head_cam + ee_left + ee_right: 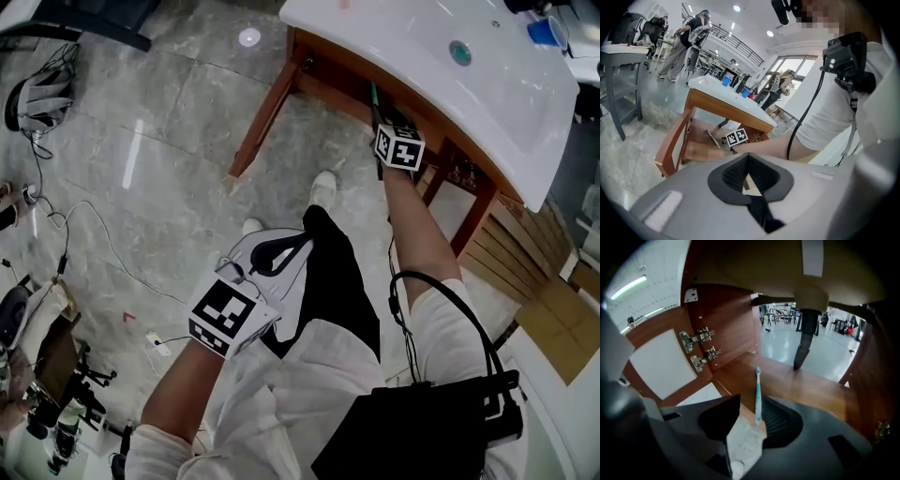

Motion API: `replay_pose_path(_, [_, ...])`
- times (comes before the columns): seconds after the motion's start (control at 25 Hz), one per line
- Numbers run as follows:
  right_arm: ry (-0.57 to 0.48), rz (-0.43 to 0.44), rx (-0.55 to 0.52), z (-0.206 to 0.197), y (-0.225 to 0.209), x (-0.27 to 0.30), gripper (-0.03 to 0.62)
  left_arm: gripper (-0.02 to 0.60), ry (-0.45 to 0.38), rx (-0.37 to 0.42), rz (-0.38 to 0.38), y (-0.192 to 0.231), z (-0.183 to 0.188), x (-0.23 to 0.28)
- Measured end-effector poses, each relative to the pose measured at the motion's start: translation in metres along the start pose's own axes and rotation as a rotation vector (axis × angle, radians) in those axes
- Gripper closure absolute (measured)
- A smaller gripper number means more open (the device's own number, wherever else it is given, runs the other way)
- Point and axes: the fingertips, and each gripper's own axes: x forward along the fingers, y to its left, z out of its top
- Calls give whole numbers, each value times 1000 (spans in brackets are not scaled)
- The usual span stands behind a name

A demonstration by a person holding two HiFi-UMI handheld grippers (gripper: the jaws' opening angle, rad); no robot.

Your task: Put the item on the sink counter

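A slim teal toothbrush stands between the jaws of my right gripper, leaning on the right pad with a wide gap to the left pad. That gripper reaches into the wooden cabinet under the white sink counter, and the toothbrush pokes up beyond it toward the counter's underside. My left gripper hangs low in front of the person's legs, its pads meeting at the tips with nothing in them. In its own view the left gripper faces the counter from the side.
The black drain pipe hangs over the cabinet's wooden shelf, with door hinges on the left wall. The basin's drain and blue cups are on the counter. A slanted wooden leg and floor cables lie to the left.
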Motion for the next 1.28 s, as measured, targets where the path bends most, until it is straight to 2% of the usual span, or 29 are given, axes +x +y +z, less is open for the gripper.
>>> replay_pose_path(0.12, [12,32,-17,0,23,-47,473,577,-9,13,-19,-19,13,-19])
replay_pose_path(0.36, [1,83,-31,25,79,-163,480,577,-11,105,-68,-53,39,-69])
replay_pose_path(0.6, [-60,117,-24,71,111,-284,572,577,18,178,-113,-82,59,-105])
replay_pose_path(0.72, [-74,106,-16,83,111,-330,585,577,23,200,-137,-95,68,-114])
replay_pose_path(0.84, [-93,95,-31,98,99,-361,585,577,31,197,-158,-105,75,-117])
replay_pose_path(0.96, [-114,87,-120,121,70,-377,583,577,42,190,-156,-111,85,-108])
replay_pose_path(1.2, [-154,82,-263,202,-29,-367,578,577,27,169,-94,-107,130,-74])
replay_pose_path(1.28, [-148,71,-315,230,-67,-354,538,577,10,149,-71,-105,150,-57])
